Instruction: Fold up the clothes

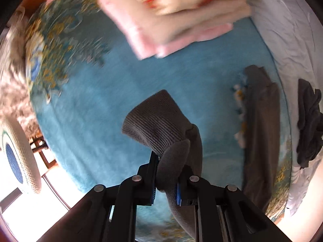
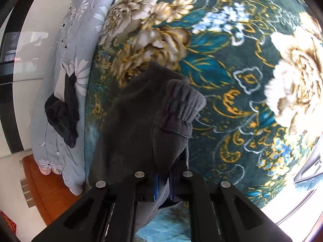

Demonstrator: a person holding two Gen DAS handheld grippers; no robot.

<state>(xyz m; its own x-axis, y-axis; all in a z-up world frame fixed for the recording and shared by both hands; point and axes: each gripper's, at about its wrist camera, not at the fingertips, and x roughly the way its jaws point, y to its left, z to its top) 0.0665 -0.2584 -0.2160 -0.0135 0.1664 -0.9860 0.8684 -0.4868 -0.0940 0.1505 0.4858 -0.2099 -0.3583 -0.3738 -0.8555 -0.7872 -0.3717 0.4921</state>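
Left gripper (image 1: 166, 178) is clamped on the ribbed cuff of the grey sweatpants (image 1: 161, 125), lifted over the teal floral blanket (image 1: 121, 92). Right gripper (image 2: 163, 185) pinches the elastic waistband end (image 2: 177, 104) of the same garment. Best bet: keep both ends level and taut, then bring cuff to waistband. Folded pink stack (image 1: 173, 20) sits at twelve o'clock, dark crumpled garment (image 2: 62, 113) at nine, both near the fold.
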